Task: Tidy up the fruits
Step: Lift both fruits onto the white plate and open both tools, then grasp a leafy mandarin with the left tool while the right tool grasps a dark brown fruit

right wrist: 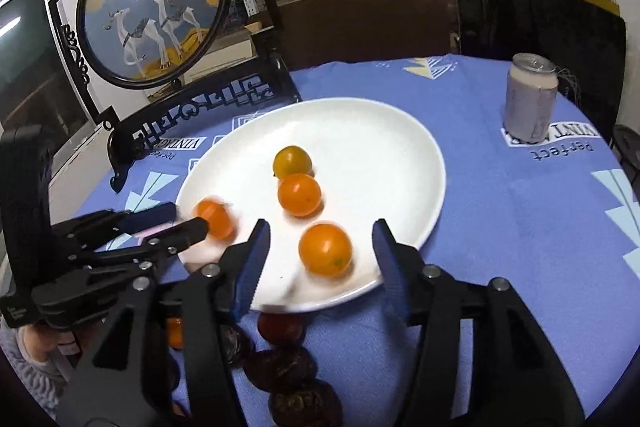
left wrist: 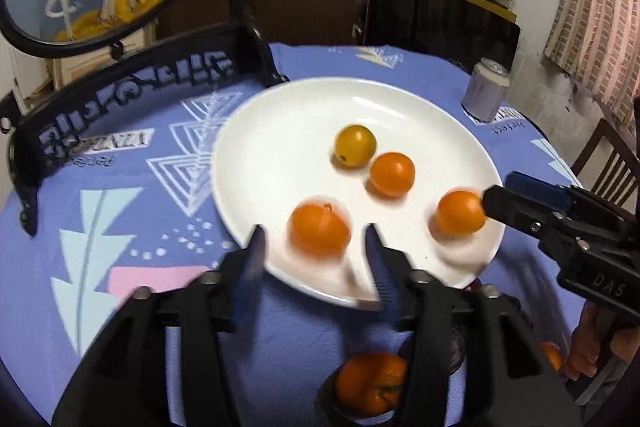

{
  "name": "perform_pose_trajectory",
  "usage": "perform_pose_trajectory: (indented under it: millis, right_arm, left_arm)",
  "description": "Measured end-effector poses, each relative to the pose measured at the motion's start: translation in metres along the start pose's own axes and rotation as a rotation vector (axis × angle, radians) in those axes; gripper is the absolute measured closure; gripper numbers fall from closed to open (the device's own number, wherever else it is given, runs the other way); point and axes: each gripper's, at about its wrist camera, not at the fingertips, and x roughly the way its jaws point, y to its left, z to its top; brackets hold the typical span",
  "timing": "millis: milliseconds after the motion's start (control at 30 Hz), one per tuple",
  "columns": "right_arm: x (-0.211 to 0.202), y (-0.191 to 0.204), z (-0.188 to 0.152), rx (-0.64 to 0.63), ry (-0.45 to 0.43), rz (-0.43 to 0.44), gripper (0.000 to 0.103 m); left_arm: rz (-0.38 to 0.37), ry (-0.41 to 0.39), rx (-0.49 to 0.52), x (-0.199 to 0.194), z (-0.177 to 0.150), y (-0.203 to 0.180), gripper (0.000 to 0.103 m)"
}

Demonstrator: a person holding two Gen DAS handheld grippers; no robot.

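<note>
Low in both frames, left tongs (left wrist: 314, 241) and right tongs (right wrist: 322, 245) gape apart around oranges on the plate (left wrist: 280, 115), likely just released

Black tongs (left wrist: 316, 241), blue serrated pads (right wrist: 256, 259), silver screws

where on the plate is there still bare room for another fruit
The far half of the white plate, beyond the yellowish fruit, is bare, as is its right side toward the can. The near edge is crowded: two orange fruits sit between the open left claw and right claw.
</note>
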Motion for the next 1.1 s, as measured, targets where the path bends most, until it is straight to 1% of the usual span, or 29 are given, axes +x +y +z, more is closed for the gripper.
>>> perform_pose_trajectory:
  millis: [67,167,233,300,400,433,467,667,767,800,833,900,967,1033,1100]
  right_arm:
    - [-0.004,0.0,-0.001,0.005,0.0,0.012,0.048]
    - [-0.016,0.001,-0.006,0.013,-0.001,0.026,0.046]
    - [-0.027,0.003,-0.012,0.01,-0.004,0.034,0.043]
    - [-0.039,0.004,-0.017,0.013,-0.015,0.041,0.036]
    - [-0.056,0.006,-0.026,0.02,-0.028,0.053,0.032]
    - [-0.06,0.006,-0.029,0.021,-0.028,0.053,0.032]
    - [-0.065,0.006,-0.032,0.026,-0.029,0.057,0.03]
    - [-0.079,0.007,-0.04,0.019,-0.041,0.048,0.021]
    - [-0.078,0.006,-0.04,0.012,-0.038,0.047,0.021]
    - [-0.076,0.005,-0.041,0.011,-0.033,0.046,0.021]
    - [-0.073,0.005,-0.041,0.01,-0.021,0.043,0.021]
    - [-0.07,0.006,-0.043,0.007,-0.01,0.041,0.021]
    - [-0.066,0.01,-0.044,-0.004,0.002,0.038,0.021]
    - [-0.063,0.012,-0.046,-0.017,0.009,0.031,0.021]
    - [-0.06,0.014,-0.048,-0.027,0.019,0.027,0.021]
  left_arm:
    - [-0.013,-0.023,-0.031,-0.01,0.001,0.006,0.044]
    - [-0.032,-0.033,-0.06,-0.025,-0.003,0.014,0.044]
    - [-0.017,-0.039,-0.049,-0.033,-0.009,0.014,0.044]
    - [-0.014,-0.043,-0.036,-0.042,-0.018,0.015,0.044]
    - [-0.029,-0.029,0.0,-0.052,-0.033,0.009,0.043]
    - [-0.026,-0.024,0.02,-0.054,-0.039,0.006,0.041]
    - [-0.021,-0.019,0.041,-0.055,-0.045,0.002,0.04]
    - [-0.047,0.02,0.139,-0.049,-0.061,-0.017,0.04]
    - [-0.041,0.037,0.178,-0.043,-0.065,-0.024,0.04]
    - [-0.025,0.042,0.186,-0.04,-0.066,-0.025,0.04]
    - [-0.014,0.05,0.19,-0.036,-0.066,-0.025,0.037]
    - [-0.046,0.057,0.165,-0.031,-0.065,-0.02,0.037]
    - [-0.046,0.053,0.156,-0.031,-0.064,-0.019,0.037]
    - [-0.04,0.043,0.178,-0.031,-0.065,-0.021,0.038]
    - [-0.05,0.066,0.202,-0.027,-0.069,-0.027,0.039]
